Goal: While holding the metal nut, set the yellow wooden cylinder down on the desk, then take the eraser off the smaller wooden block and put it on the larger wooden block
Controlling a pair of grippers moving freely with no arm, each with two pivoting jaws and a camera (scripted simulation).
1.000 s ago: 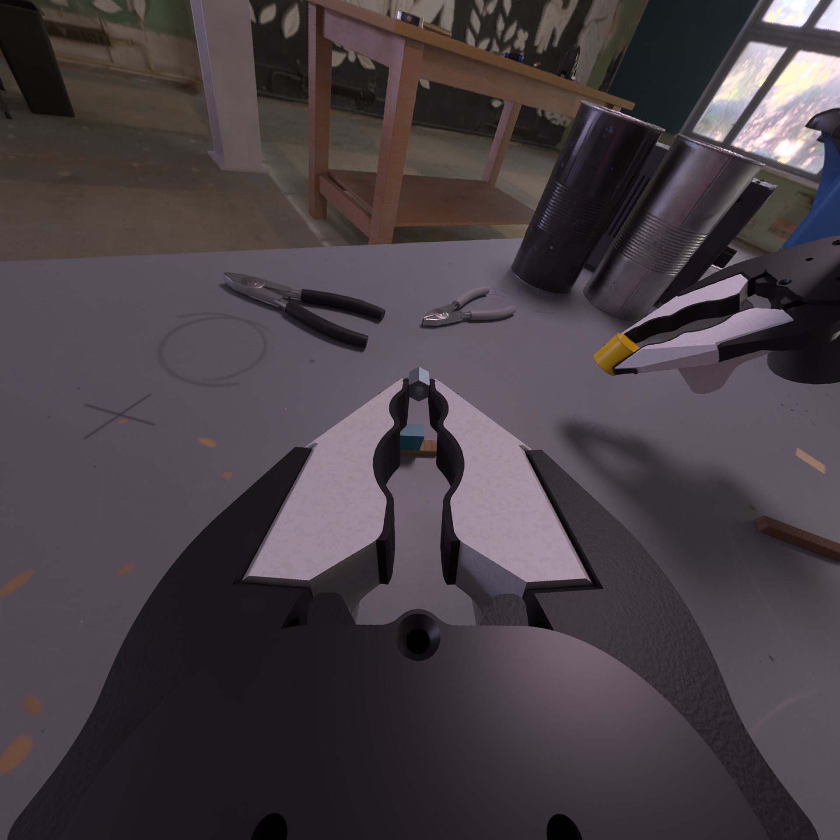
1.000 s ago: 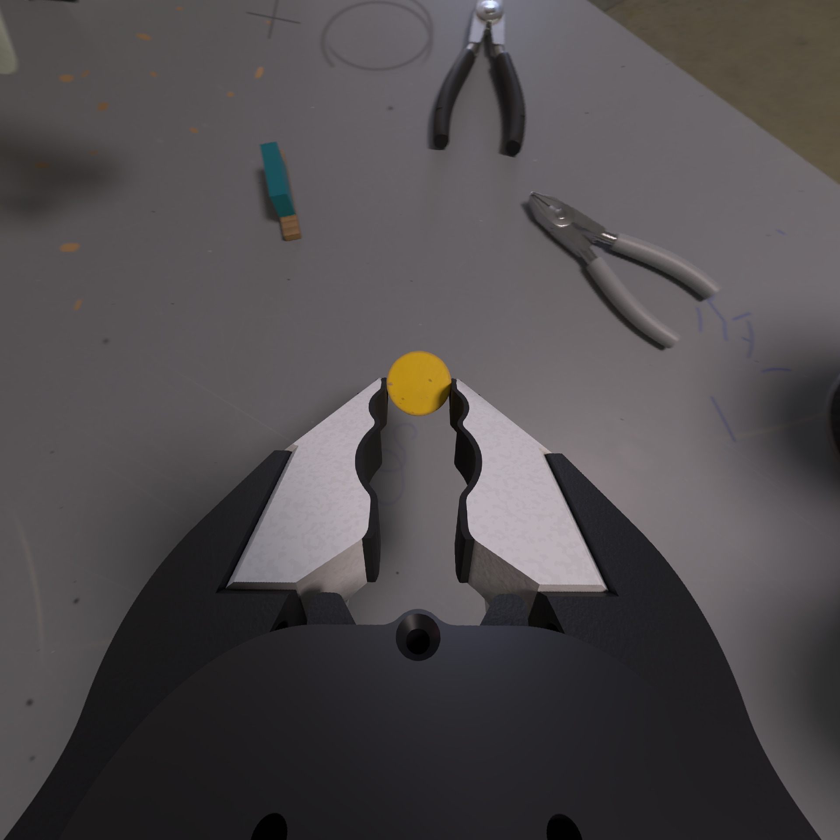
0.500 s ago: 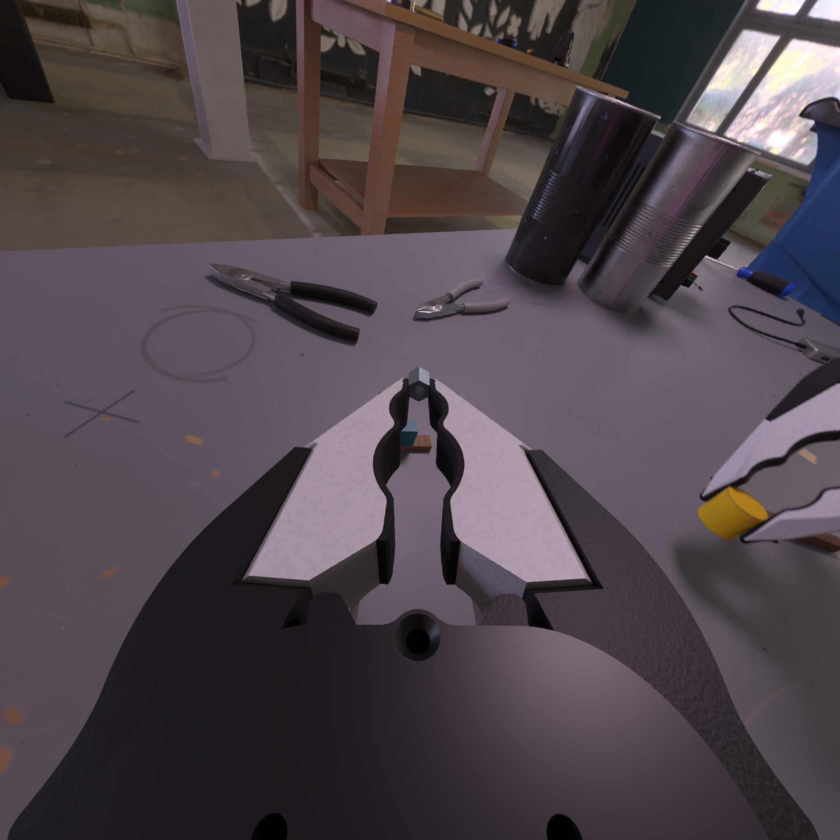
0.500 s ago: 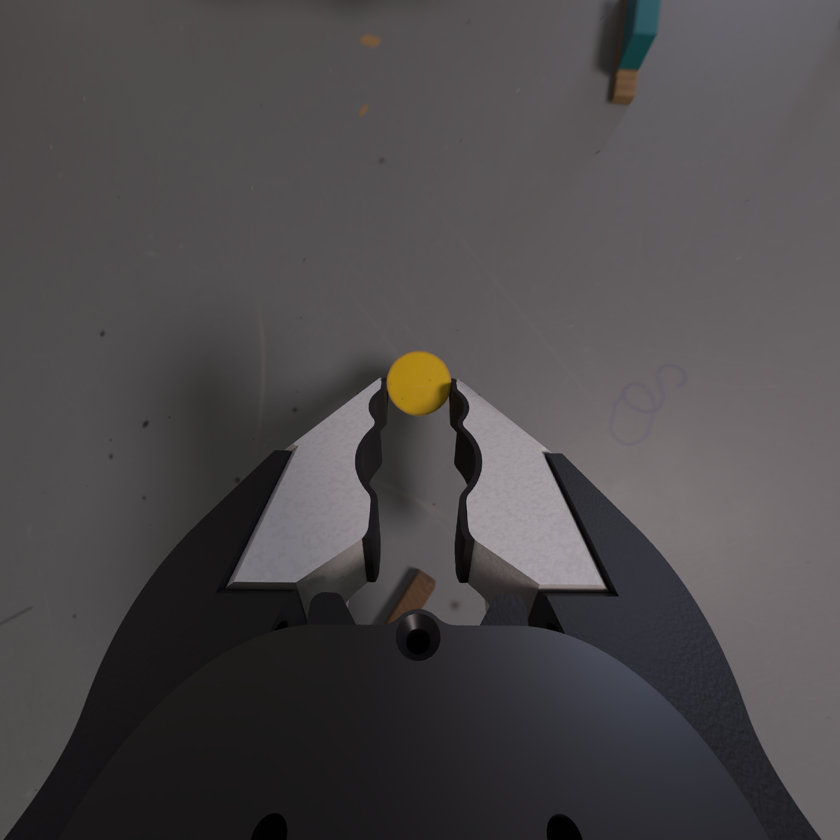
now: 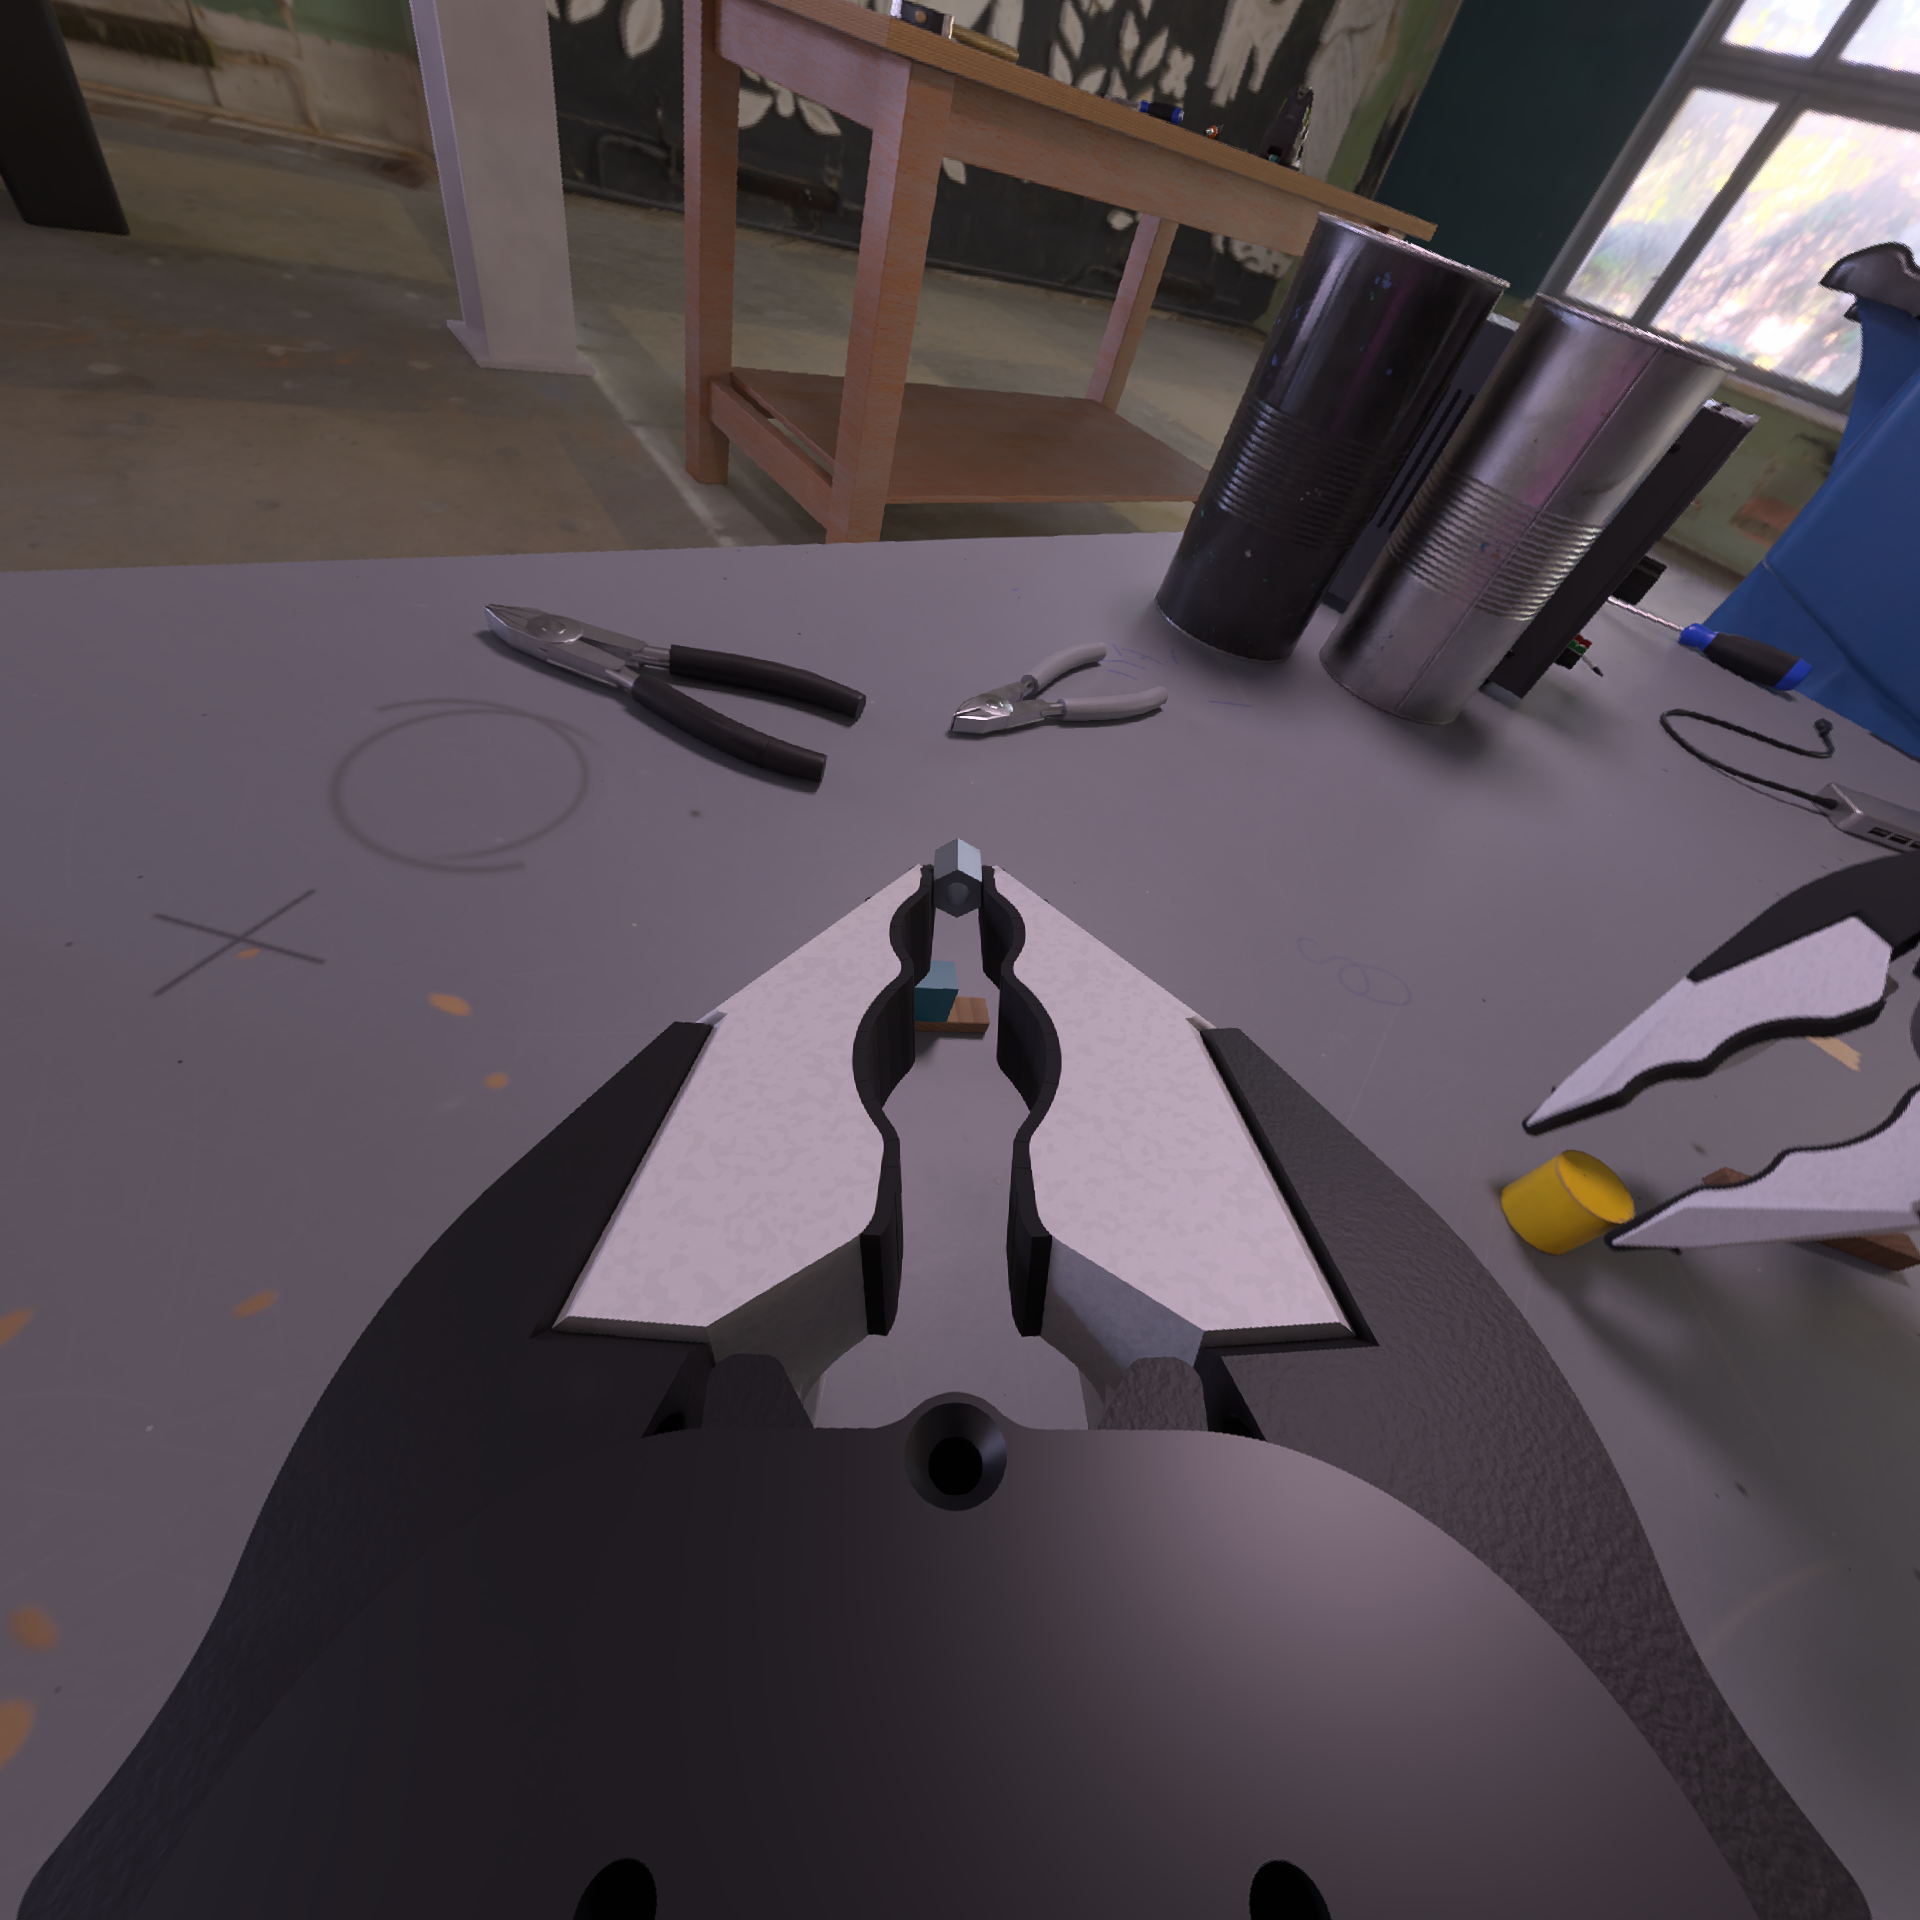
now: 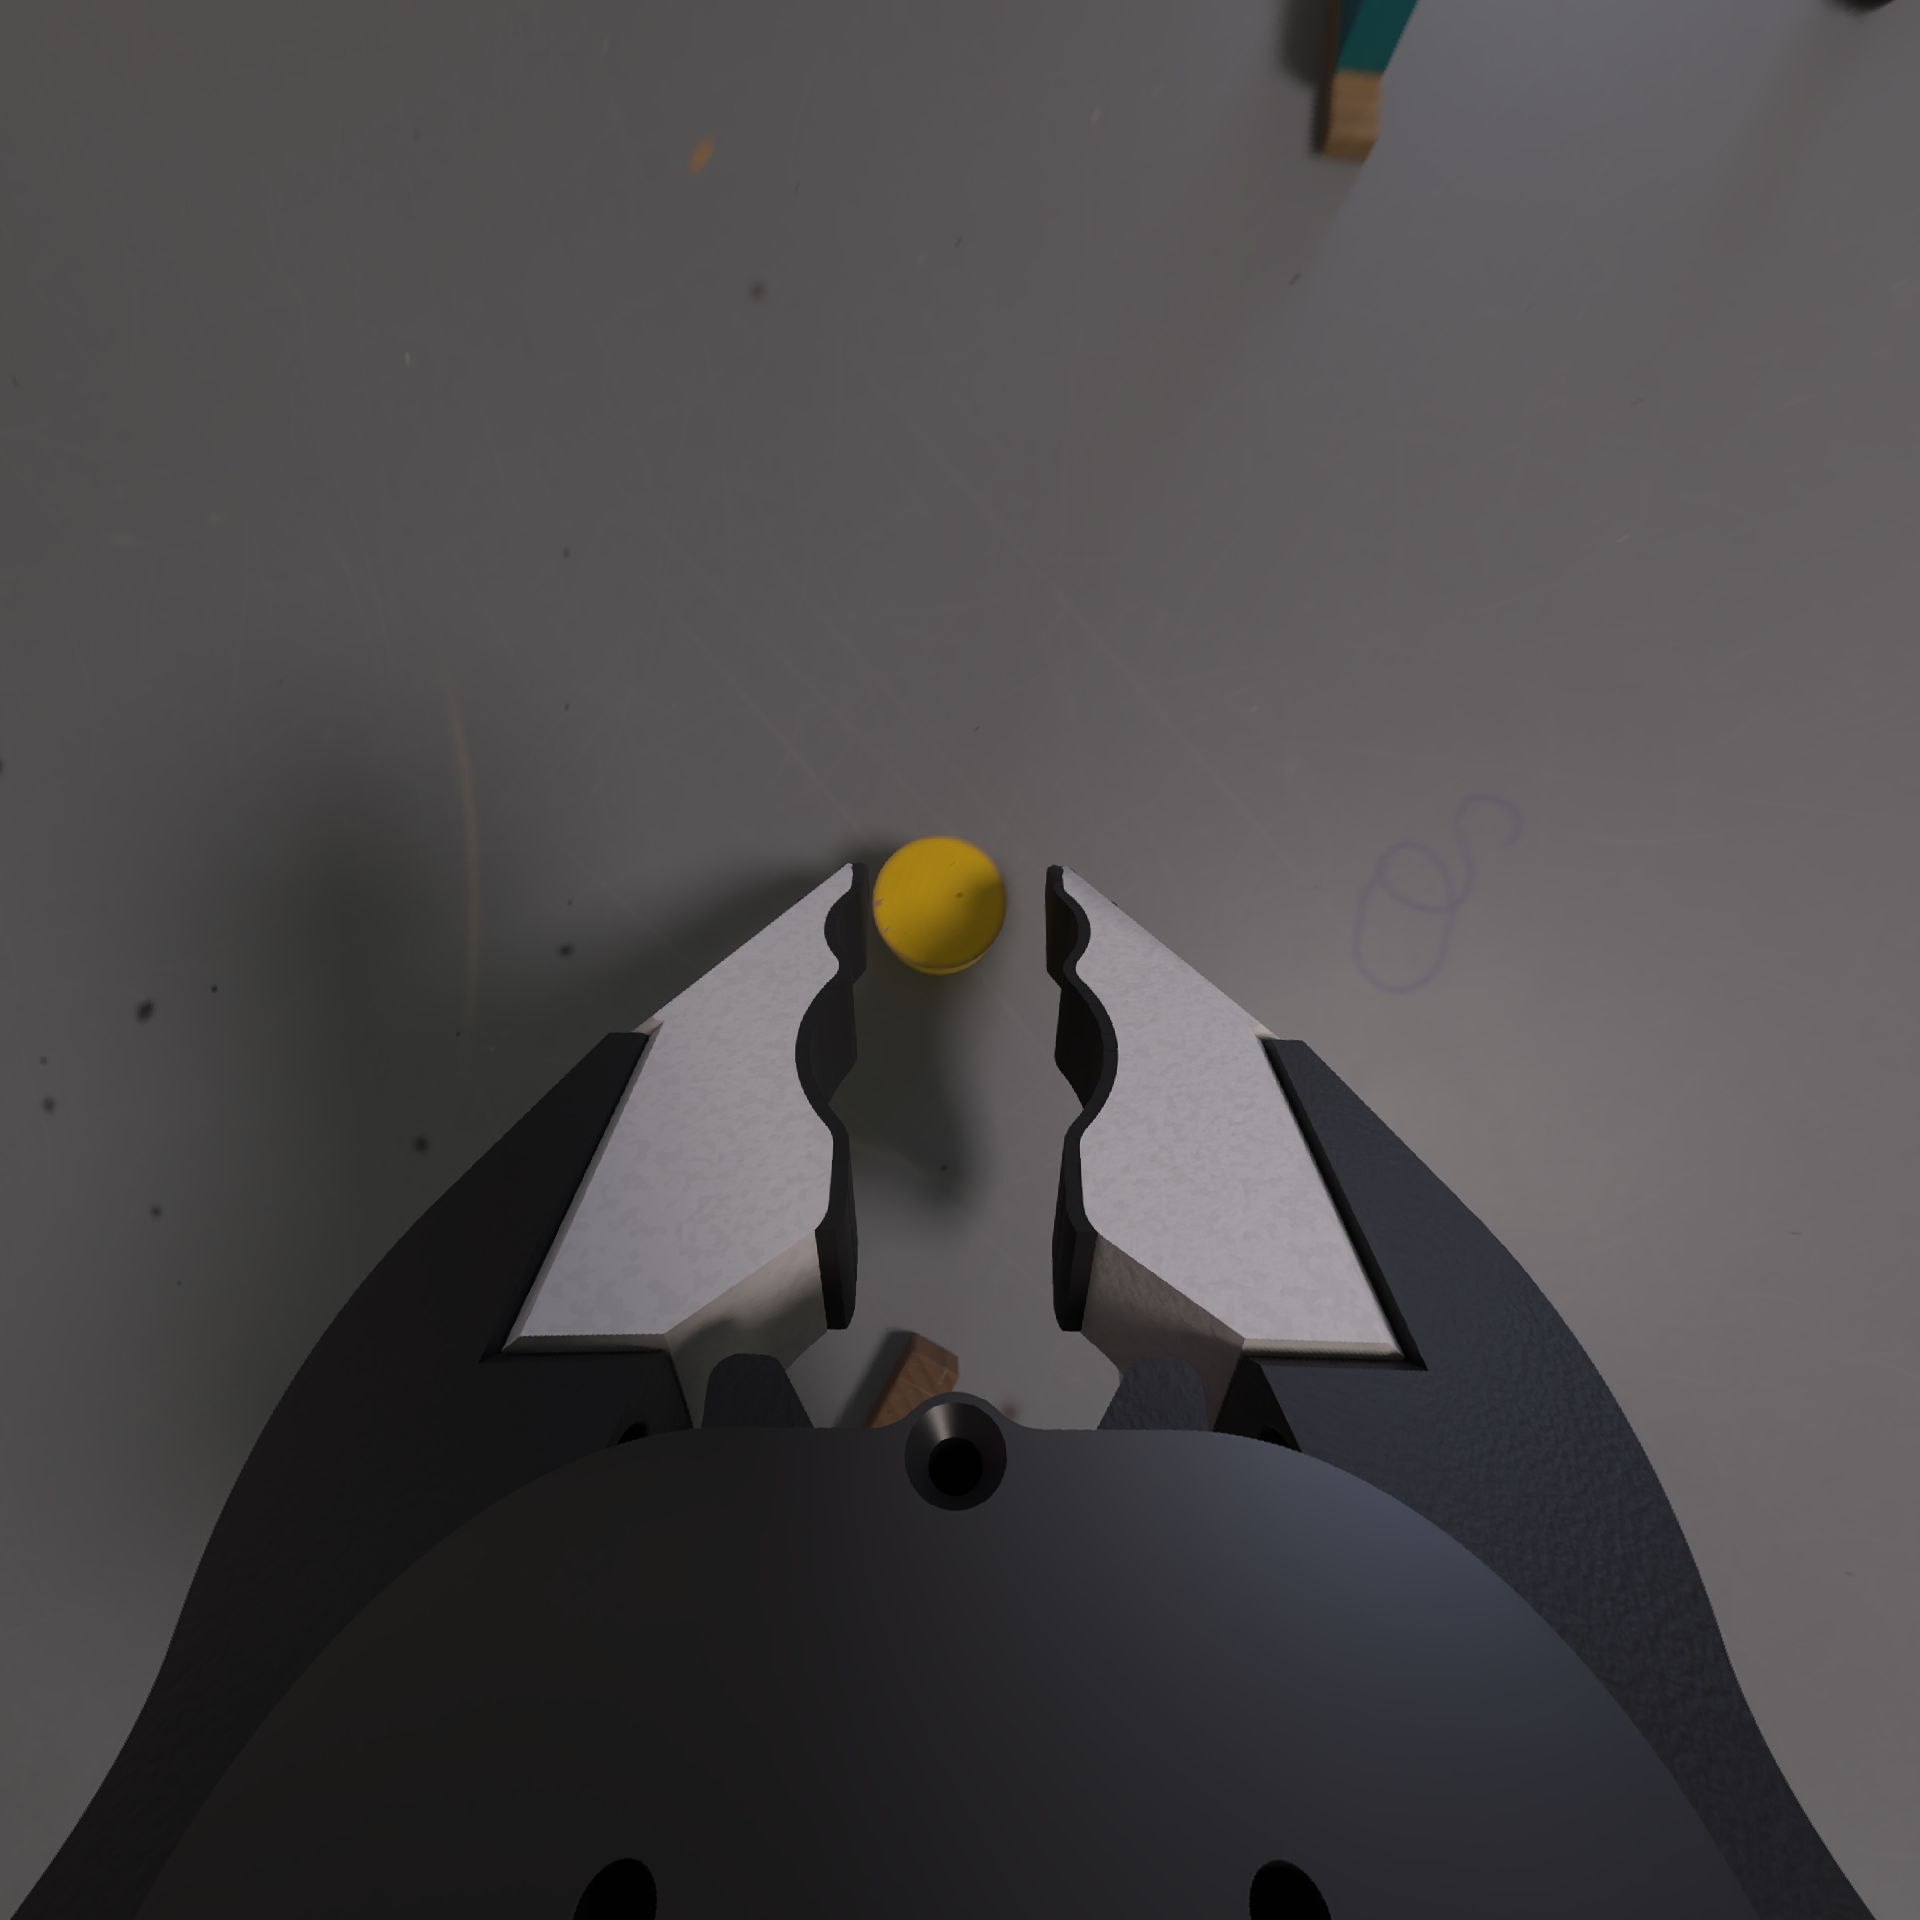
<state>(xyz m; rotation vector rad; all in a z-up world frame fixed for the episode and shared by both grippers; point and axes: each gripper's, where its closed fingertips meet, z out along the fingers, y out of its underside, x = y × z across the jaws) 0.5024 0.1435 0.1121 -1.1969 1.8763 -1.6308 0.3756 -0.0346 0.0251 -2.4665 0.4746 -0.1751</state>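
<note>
The left hand-held gripper [image 5: 957,902] is held low over the grey worktop [image 5: 312,1091], pointing toward the far edge, its fingers drawn in close and pinching the metal nut [image 5: 957,891] at their very tips. Off to the right, the right hand-held gripper [image 6: 951,914] tilts steeply down at the worktop with its jaws spread apart and nothing in them. The yellow wooden cylinder [image 6: 938,906] sits on the worktop between its tips, nearer the left one, with a clear gap on the right side.

Seen through the gap of the left gripper's fingers, the teal eraser [image 5: 933,1002] lies on top of the smaller wooden block [image 5: 966,1041], out in the middle of the worktop. The larger wooden block [image 6: 912,1394] lies under the right gripper, mostly hidden by it.

Farther off I count two pairs of pliers, black-handled pliers [image 5: 675,688] on the left and grey-handled pliers [image 5: 1055,701] just right of them. Two tall metal cans [image 5: 1320,447] stand side by side at the far right. Beyond them lie one blue-handled screwdriver [image 5: 1740,657] and one black cable [image 5: 1745,753]. A pencilled circle [image 5: 457,784] and a cross [image 5: 239,940] mark the worktop at the left.
</note>
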